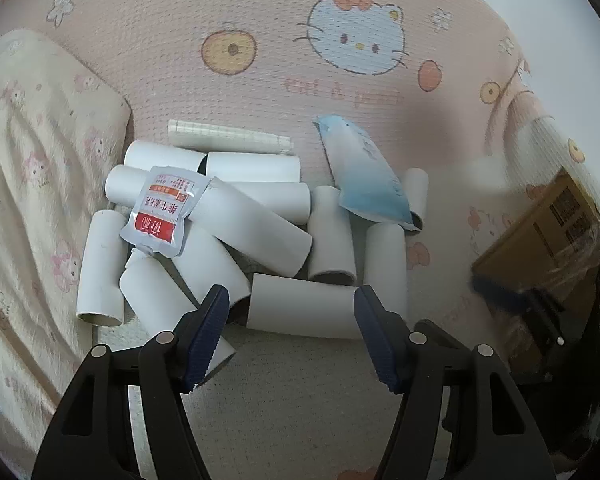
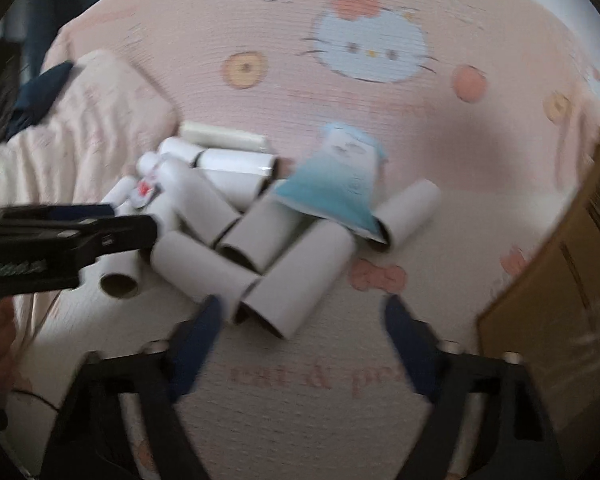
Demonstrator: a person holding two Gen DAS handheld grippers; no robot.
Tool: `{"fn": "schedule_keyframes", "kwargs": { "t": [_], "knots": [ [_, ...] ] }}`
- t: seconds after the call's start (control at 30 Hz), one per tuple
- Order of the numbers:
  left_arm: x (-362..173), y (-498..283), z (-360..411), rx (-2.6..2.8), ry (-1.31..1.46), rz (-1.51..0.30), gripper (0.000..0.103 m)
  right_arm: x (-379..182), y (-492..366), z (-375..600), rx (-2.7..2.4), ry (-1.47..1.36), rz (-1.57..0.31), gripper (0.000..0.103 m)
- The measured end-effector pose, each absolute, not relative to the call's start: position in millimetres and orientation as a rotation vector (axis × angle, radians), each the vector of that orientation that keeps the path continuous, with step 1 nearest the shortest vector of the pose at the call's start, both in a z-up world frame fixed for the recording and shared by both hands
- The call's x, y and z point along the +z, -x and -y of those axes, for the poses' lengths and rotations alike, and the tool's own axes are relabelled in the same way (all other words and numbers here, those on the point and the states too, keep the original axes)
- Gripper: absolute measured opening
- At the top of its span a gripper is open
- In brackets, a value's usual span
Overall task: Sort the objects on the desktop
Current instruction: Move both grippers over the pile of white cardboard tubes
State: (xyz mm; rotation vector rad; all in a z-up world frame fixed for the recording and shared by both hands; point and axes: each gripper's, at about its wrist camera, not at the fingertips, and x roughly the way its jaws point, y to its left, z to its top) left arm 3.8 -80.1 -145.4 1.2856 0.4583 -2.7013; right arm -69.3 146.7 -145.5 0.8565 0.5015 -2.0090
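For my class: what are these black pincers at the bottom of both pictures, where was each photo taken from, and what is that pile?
A person holds a hand-held gripper in each hand; each carries a camera looking along its fingers. One picture looks past the left hand-held gripper, the other past the right hand-held gripper, which is blurred. Both are open and hold nothing. On the pink cartoon cloth lies a heap of white cardboard tubes, a silver sachet with a red label and a blue pouch. A cardboard box stands at the right.
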Motion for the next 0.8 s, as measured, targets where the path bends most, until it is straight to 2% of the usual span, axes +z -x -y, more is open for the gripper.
{"fn": "schedule_keyframes", "kwargs": {
  "t": [0.03, 0.1, 0.13, 0.27, 0.33, 0.4, 0.43, 0.8],
  "knots": [
    [-147.3, -2.8, 82.7, -2.696, -1.289, -0.477, 0.069, -147.5, 67.4, -141.4, -1.977, -0.855, -0.525, 0.046],
    [-152.1, -0.2, 90.1, -2.680, -1.308, -0.523, 0.069, -153.3, 64.7, -136.3, -1.951, -0.850, -0.558, 0.044],
    [-153.7, 0.3, 93.0, -2.676, -1.317, -0.545, 0.068, -155.7, 63.3, -134.8, -1.954, -0.841, -0.562, 0.039],
    [-160.3, 0.5, 97.2, -2.651, -1.348, -0.587, 0.066, -161.8, 68.8, -132.2, -1.906, -0.888, -0.480, 0.030],
    [-165.0, 2.9, 99.8, -2.627, -1.374, -0.608, 0.054, -163.8, 72.2, -131.5, -1.890, -0.905, -0.444, 0.022],
    [-173.0, 8.2, 104.5, -2.562, -1.432, -0.623, 0.041, -164.4, 70.3, -128.7, -1.891, -0.901, -0.456, 0.021],
    [-176.2, 8.8, 106.3, -2.544, -1.449, -0.646, 0.039, -164.7, 69.2, -127.7, -1.887, -0.900, -0.462, 0.019],
    [-195.9, 9.2, 90.8, -2.546, -1.602, -0.836, 0.039, -171.4, 68.0, -121.4, -1.837, -0.944, -0.475, 0.018]
  ]
}}
